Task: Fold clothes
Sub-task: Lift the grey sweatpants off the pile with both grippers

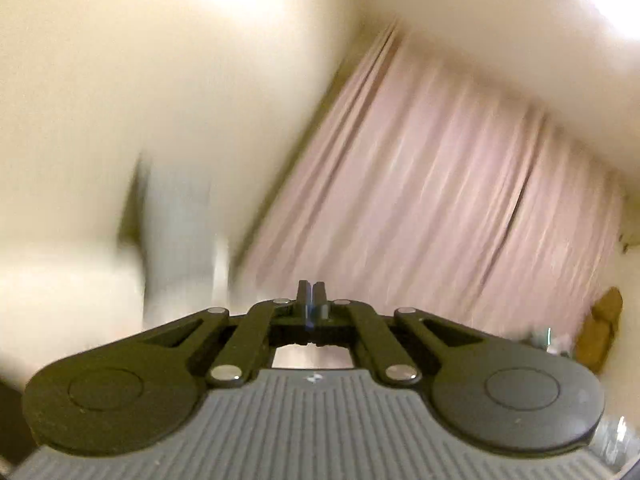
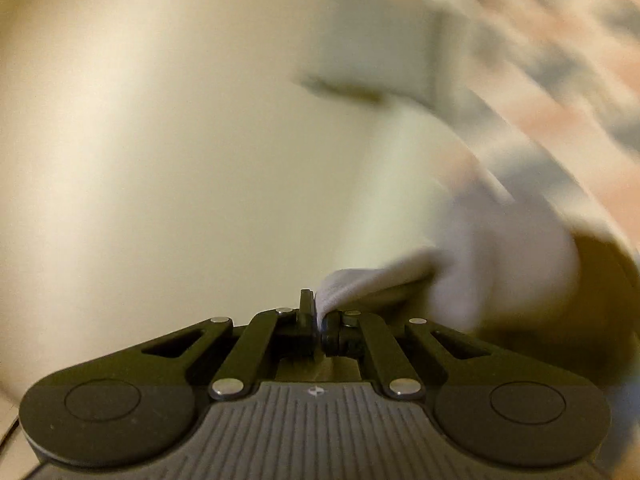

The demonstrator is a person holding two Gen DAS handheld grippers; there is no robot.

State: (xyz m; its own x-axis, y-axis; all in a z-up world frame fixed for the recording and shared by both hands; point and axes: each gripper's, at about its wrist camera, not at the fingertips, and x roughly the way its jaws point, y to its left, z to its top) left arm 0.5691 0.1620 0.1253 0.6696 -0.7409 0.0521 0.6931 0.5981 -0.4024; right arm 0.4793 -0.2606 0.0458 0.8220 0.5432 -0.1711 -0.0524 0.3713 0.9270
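Right wrist view: right gripper [image 2: 319, 320] clamps white garment [image 2: 472, 264]. Left gripper [image 1: 311, 298] fingers together, holding nothing; pink curtain [image 1: 432, 184] beyond.

Left view: gripper [image 1: 311, 294] low at centre with jaws together; curtain [image 1: 440, 184] beyond it, filling the right and middle; wall [image 1: 140, 80] to the curtain's left; a blurred box [image 1: 600, 328] low at the far right, beside the curtain's lower end. Right view: gripper [image 2: 316, 312] low at centre, jaws pinched on an edge of cloth [image 2: 480, 256], which trails off to the right and upward; wall [image 2: 160, 140] behind, across left and middle; a blurred patterned surface [image 2: 560, 80] at upper right, behind the cloth.
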